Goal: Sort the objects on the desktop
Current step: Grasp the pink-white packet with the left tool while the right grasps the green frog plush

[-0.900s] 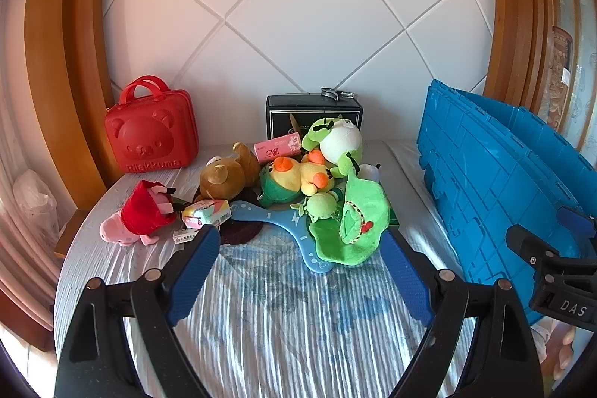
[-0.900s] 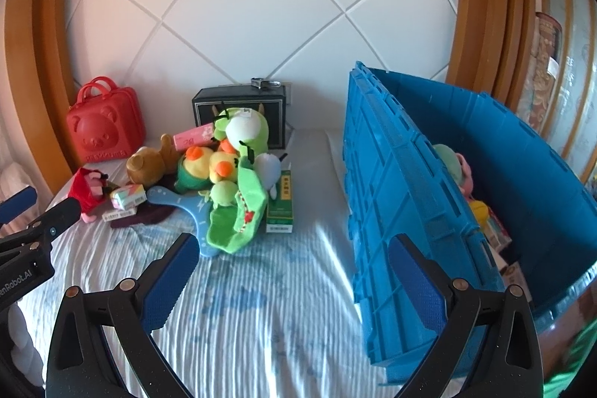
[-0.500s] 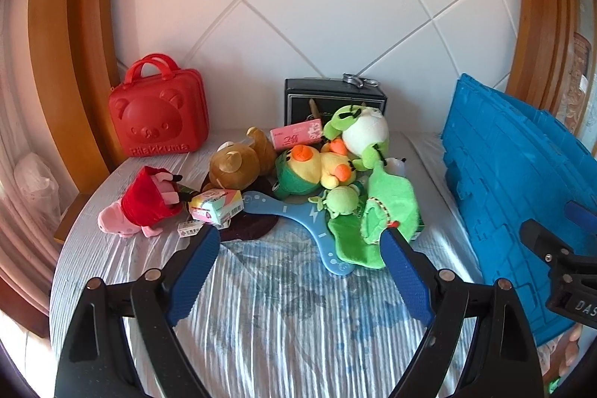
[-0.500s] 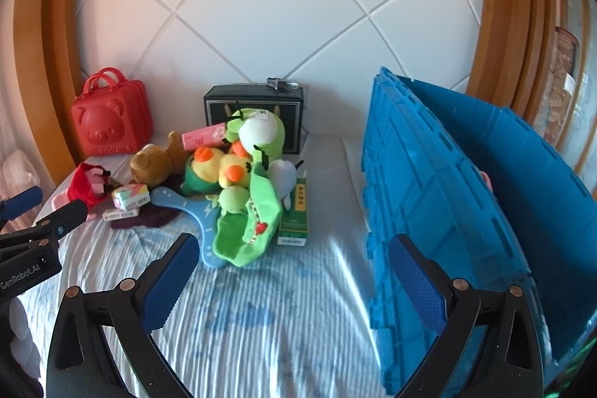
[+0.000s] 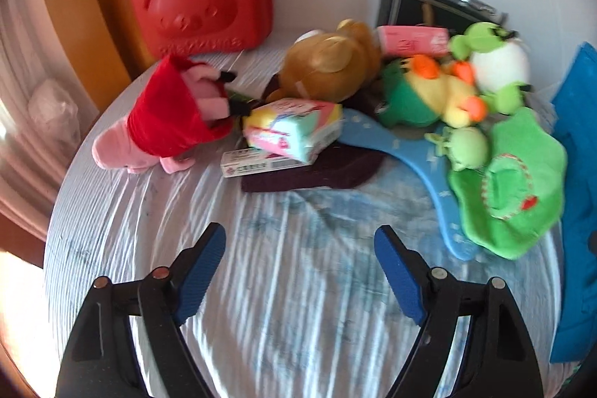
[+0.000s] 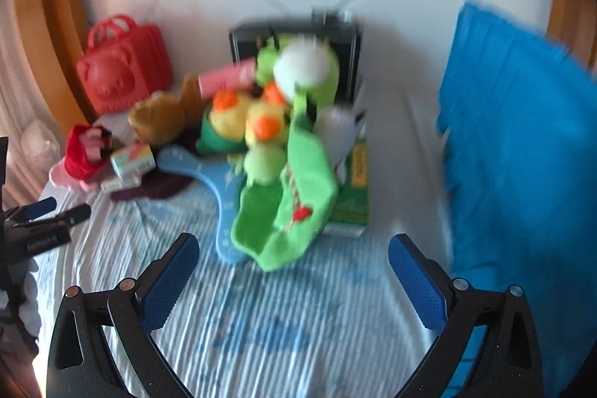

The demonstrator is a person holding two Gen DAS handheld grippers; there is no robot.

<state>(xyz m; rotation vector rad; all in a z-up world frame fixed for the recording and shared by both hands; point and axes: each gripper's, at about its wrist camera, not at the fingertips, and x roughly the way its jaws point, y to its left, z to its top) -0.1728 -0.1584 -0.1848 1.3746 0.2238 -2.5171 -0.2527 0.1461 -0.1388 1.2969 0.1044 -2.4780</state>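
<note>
Bright daylight washes the room, glaring pink-white at the left edge. Both fisheye views bend at their dark rims. The right wrist view is smeared with motion blur.

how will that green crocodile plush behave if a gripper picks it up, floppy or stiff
The green crocodile plush will probably be floppy: it looks like soft fleece, slumped open over the blue boomerang. It is likely light for its size, so pinching one edge may leave the rest dangling. It leans against the small green frog plush, which might shift or tumble as it lifts.
</note>
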